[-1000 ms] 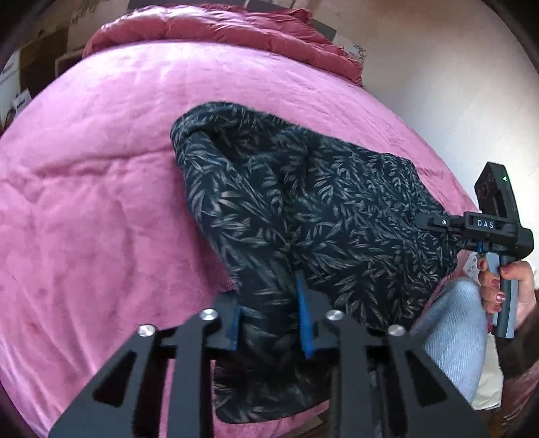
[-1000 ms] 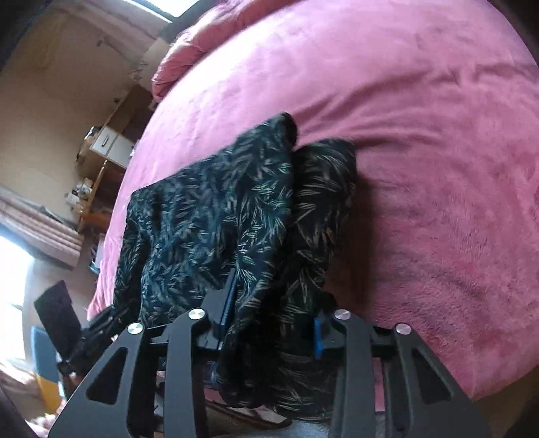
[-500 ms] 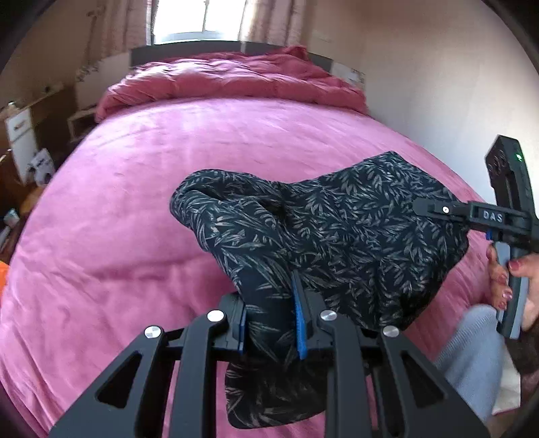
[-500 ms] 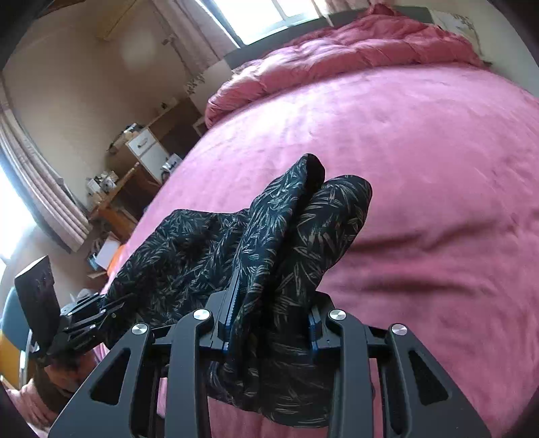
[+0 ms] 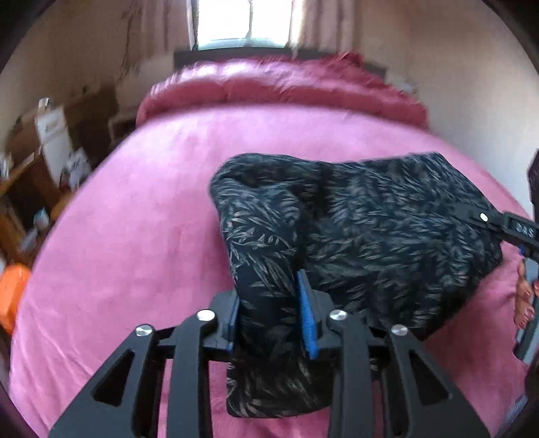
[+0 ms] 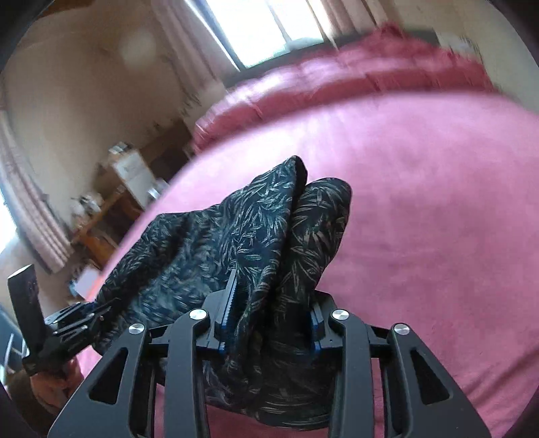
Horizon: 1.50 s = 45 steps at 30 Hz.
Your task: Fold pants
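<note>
The pants [image 5: 363, 229] are dark navy with a pale leaf print and hang bunched between my two grippers above the pink bed [image 5: 134, 236]. My left gripper [image 5: 269, 316] is shut on one end of the pants, with a fold hanging below its blue pads. My right gripper [image 6: 269, 316] is shut on the other end of the pants [image 6: 256, 242]. The right gripper also shows at the right edge of the left wrist view [image 5: 505, 225]. The left gripper shows at the lower left of the right wrist view [image 6: 70, 323].
A rolled red duvet [image 5: 286, 84] lies at the head of the bed under a window [image 5: 246, 20]. Wooden shelves with boxes [image 5: 43, 141] stand along the left wall. An orange object [image 5: 13, 293] sits at the left bed edge.
Both grippers have risen and tilted up with the pants, lifting the cloth off the bed. The window and far wall have come into view.
</note>
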Tool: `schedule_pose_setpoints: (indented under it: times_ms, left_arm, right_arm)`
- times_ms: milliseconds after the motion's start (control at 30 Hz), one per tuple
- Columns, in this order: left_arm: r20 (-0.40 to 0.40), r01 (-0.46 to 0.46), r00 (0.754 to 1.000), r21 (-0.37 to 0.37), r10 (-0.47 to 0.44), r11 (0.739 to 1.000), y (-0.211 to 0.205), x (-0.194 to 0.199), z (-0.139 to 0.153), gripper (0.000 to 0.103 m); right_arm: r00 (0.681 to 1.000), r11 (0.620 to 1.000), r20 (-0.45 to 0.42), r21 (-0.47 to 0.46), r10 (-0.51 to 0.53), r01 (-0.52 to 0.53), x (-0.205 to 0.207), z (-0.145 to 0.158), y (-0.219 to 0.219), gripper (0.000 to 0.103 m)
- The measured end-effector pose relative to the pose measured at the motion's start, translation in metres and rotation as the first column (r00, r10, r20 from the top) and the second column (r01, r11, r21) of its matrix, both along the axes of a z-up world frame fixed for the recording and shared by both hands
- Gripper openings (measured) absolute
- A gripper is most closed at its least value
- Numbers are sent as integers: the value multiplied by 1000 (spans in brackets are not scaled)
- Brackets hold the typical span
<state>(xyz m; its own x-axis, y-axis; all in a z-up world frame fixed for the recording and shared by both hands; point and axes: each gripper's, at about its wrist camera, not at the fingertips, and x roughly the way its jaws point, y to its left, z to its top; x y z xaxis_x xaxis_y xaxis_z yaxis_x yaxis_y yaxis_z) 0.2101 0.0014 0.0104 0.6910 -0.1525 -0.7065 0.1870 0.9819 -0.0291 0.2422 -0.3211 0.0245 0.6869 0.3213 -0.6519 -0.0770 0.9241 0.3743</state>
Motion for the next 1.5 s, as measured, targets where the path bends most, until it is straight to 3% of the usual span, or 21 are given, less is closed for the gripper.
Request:
schedule_pose_setpoints:
  times_ms: [67,167,267,367,433,500,533,767,867,1000,1300,1500]
  left_arm:
    - [13,-39,999,7,39,999,3,-1,-18,64]
    - [33,-92,995,-7,92,996,15,-3,-27,88]
    - [-11,-122,993,-66,122,990,26,5,-29,92]
    - [16,-157,987,-13,158,987,25,-6,-25,101]
    - [34,-162,986,29,161,986,20,-15,-28,101]
    - [60,-171,984,58,167,984,12,-28,-28,101]
    - [73,-177,982,70,172,982,10,-34,-27,101]
    - [74,-178,981,5,177,984,12,-93,-21,101]
    - [73,-175,982,49,171,983,7,-113,-25,101]
    - [128,-178,978,109,164,978,-1,-139,-21,101]
    - [170,-167,972,20,161,986,7,-168,-8,101]
    - [194,-176,965,-6,174,984,10,-173,-4,101]
  right_arm:
    - [999,999,-49,30,-23,25,1,-26,-12,51]
    - [999,990,-42,138,-32,38,-7,-36,-31,52]
    - [997,996,-32,45,-74,76,-12,-22,-26,67]
    - [992,992,12,-23,-123,123,-33,-11,-21,67]
    - [991,992,47,-23,-122,123,-49,-1,-17,71]
    - [988,989,69,-36,-140,143,-62,6,-13,87]
    - [986,987,81,-47,-147,151,-70,7,-8,87]
    - [983,974,85,-150,-160,171,-120,2,40,98]
    - [978,960,110,-201,-176,195,-147,-2,63,100]
    - [975,944,134,-258,-178,208,-170,-7,87,100]
    - [964,898,225,-378,-145,223,-195,-5,116,100]
    - [964,917,210,-330,-162,226,-193,-5,108,100]
